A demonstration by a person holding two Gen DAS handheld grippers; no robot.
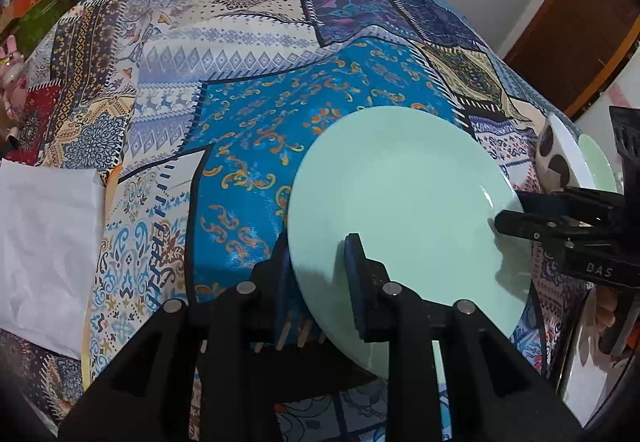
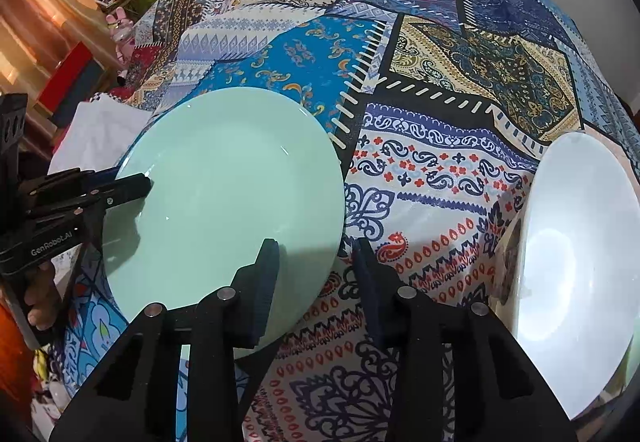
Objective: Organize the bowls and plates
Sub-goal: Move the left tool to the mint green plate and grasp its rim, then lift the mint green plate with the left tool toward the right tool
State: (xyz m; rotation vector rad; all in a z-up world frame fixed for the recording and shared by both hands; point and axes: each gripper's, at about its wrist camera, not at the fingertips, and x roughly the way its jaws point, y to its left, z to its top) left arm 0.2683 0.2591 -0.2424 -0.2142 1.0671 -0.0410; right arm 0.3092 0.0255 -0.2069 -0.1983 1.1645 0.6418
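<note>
Mint-green plate (image 1: 404, 210) tilted, empty, rim pinched between left tongs (image 1: 320, 282); right tongs (image 2: 316, 282) wide, straddling its near rim; white bowl (image 2: 580, 262) rightward, empty.

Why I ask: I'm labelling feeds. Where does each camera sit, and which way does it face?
Left wrist: on the left gripper, facing across the tablecloth; its fingers straddle the mint plate rim; the right gripper enters from the right.
Right wrist: on the right gripper, open, one finger over the plate; white bowl at right.
Shared: plate, tablecloth, and each view shows the other gripper.
</note>
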